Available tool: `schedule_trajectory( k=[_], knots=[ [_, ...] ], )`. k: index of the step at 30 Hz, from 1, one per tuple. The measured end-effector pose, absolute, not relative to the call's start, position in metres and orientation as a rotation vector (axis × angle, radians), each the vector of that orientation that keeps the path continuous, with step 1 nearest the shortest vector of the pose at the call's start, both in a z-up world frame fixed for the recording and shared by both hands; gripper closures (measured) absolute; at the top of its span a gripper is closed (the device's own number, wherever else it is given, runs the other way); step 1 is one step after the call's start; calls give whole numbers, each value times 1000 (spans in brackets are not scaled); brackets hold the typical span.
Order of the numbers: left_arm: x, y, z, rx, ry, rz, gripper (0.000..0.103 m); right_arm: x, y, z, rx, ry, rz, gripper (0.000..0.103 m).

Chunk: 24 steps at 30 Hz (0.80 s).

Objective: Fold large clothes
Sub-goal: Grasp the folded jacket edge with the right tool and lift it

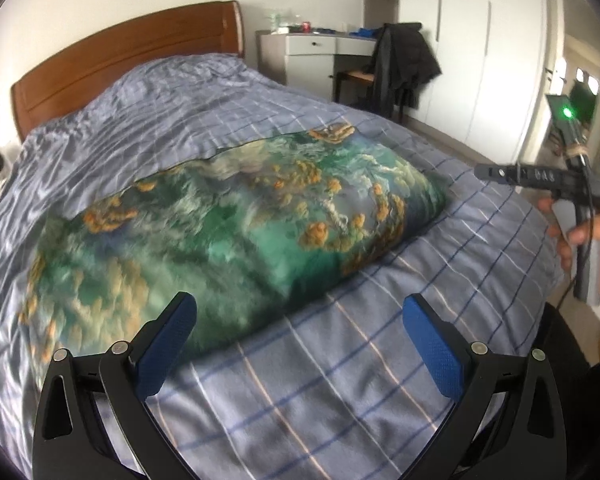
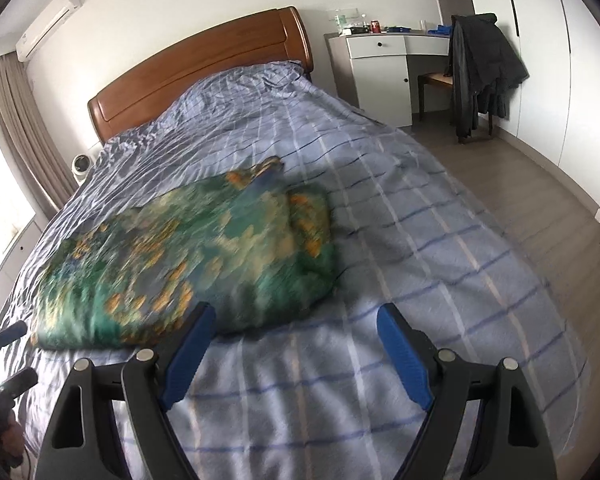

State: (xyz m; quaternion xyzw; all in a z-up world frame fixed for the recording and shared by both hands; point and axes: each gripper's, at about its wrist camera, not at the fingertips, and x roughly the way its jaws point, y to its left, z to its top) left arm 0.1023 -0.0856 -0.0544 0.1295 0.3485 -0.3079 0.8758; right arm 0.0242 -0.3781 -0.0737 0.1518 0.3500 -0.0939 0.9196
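A large green cloth with orange and white print (image 1: 228,232) lies folded in a thick bundle across the bed; it also shows in the right wrist view (image 2: 196,256). My left gripper (image 1: 300,316) is open and empty, held above the bed just in front of the bundle's near edge. My right gripper (image 2: 296,324) is open and empty, held above the bedspread in front of the bundle's near right corner. In the left wrist view the right gripper (image 1: 500,172) is seen side-on at the right, clear of the cloth.
The bed has a blue checked bedspread (image 1: 340,380) and a wooden headboard (image 1: 120,52). A white desk (image 2: 380,72) and a chair with a dark jacket (image 2: 480,72) stand past the bed. White wardrobes (image 2: 548,60) line the right wall.
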Motion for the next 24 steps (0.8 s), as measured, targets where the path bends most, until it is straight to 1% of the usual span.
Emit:
schedule_trajectory(
  k=[6,9,12,13,14,15,16,19,21,23,24],
  knots=[
    [129,-116,-78,294,803,-665,1,63,-414,-86,490,766,-150,18],
    [145,-128,-101,294,866,-644,1,94,-415,-108,565,824,-52,18],
    [157,-131,-122,281,931,-631,1,116,-413,-135,600,883,-57,18],
    [158,-132,-126,288,937,-635,1,122,-411,-145,629,897,-41,17],
    [157,-133,-128,298,936,-635,1,125,-410,-152,657,900,-40,11],
    [157,-135,-130,314,936,-633,0,128,-409,-158,690,892,-27,9],
    [157,-136,-131,325,935,-631,0,130,-409,-162,720,883,-18,5],
    [156,-137,-131,335,934,-633,0,139,-408,-174,795,875,-12,6],
    [154,-131,-126,312,935,-649,0,142,-408,-177,812,884,-22,14],
    [154,-124,-118,272,940,-666,1,144,-407,-174,792,900,-29,31],
    [151,-119,-115,250,940,-670,1,143,-406,-171,780,903,-29,36]
  ],
)
